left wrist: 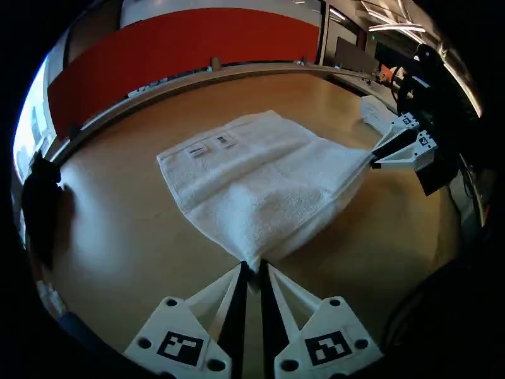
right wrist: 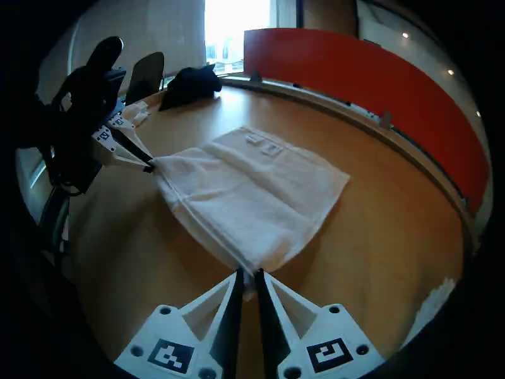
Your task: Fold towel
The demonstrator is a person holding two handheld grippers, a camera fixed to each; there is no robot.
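Left gripper view: the left gripper [left wrist: 252,273], nearly closed, pinches a corner of the white towel [left wrist: 259,189] lying on the wooden table [left wrist: 120,227]; its two small labels [left wrist: 209,146] are unreadable. Right gripper view: the right gripper [right wrist: 248,278], fingers almost together, clamps another corner.

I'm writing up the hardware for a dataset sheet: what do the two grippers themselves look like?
Both match. The left gripper and right gripper each have two white, wedge-shaped fingers with open triangular cut-outs, black inner faces, and a black-and-white square marker at each finger's base with small dark holes around it. Viewed from the opposite gripper, each rides on a bulky black housing.
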